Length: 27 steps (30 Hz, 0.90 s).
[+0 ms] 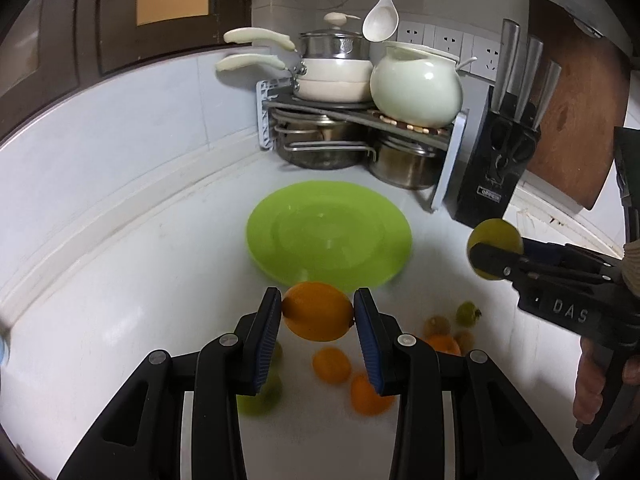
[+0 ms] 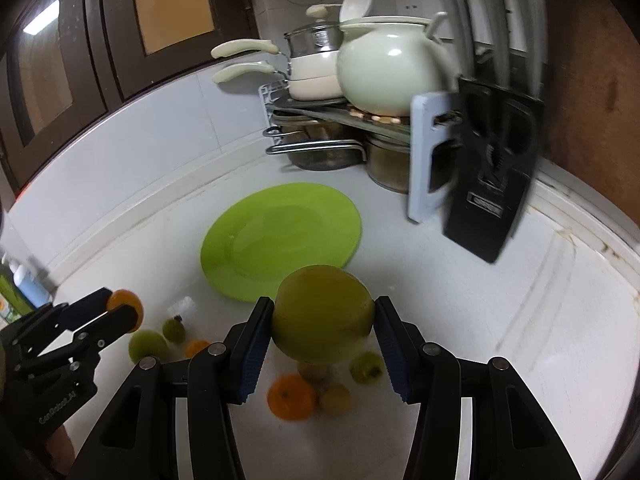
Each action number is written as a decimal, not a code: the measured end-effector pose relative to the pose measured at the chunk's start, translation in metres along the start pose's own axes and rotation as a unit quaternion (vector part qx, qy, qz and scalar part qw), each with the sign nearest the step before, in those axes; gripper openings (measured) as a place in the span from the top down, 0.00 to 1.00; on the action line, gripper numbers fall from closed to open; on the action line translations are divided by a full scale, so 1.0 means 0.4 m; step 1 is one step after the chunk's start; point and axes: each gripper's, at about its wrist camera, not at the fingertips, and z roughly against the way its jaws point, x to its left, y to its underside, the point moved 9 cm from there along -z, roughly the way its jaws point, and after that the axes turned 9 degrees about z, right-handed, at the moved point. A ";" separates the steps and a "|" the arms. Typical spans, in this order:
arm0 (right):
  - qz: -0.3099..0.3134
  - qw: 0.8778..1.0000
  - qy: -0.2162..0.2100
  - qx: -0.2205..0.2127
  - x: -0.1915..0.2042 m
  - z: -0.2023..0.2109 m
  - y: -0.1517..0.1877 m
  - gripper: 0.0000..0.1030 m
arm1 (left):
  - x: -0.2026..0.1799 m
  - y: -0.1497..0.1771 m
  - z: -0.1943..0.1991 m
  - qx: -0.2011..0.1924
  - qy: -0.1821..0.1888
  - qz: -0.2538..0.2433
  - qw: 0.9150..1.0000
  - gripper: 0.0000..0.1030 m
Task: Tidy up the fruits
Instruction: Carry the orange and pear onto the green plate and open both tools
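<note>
- Fruits first: we've got 2 in the air right now. The orange (image 1: 318,312) is pinched between the blue pads of the left gripper (image 1: 318,316), and the yellow-green fruit (image 2: 323,316) is clamped the same way in the right gripper (image 2: 323,320).
- Both are held up off the white counter (image 1: 120,300), not touching it.
- The green plate (image 1: 280,208) lies straight ahead of both tools, further along the counter toward the pot rack (image 1: 360,120), with nothing on it as far as we can see.
- That's the relation that matters for the next move: the plate is forward of each gripper, a bit right of the left one and a bit left of the right one, so we'd guess both just push forward and down.
- The left gripper looks nearer the plate's near rim, but fisheye warp makes that shaky.
- The orange's long axis runs across between the pads.
- Loose fruit (image 2: 290,398) sits below the grippers on the counter, at least 5 orange and green pieces, too blurred to name.
- Risk as we see it: both tools heading for 1 plate at once could bump.
</note>
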 end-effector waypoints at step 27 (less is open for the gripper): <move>0.086 0.989 -0.044 0.114 0.036 -0.343 -0.086 0.49 | 0.020 -0.099 -0.378 0.153 0.045 -0.093 0.983 0.64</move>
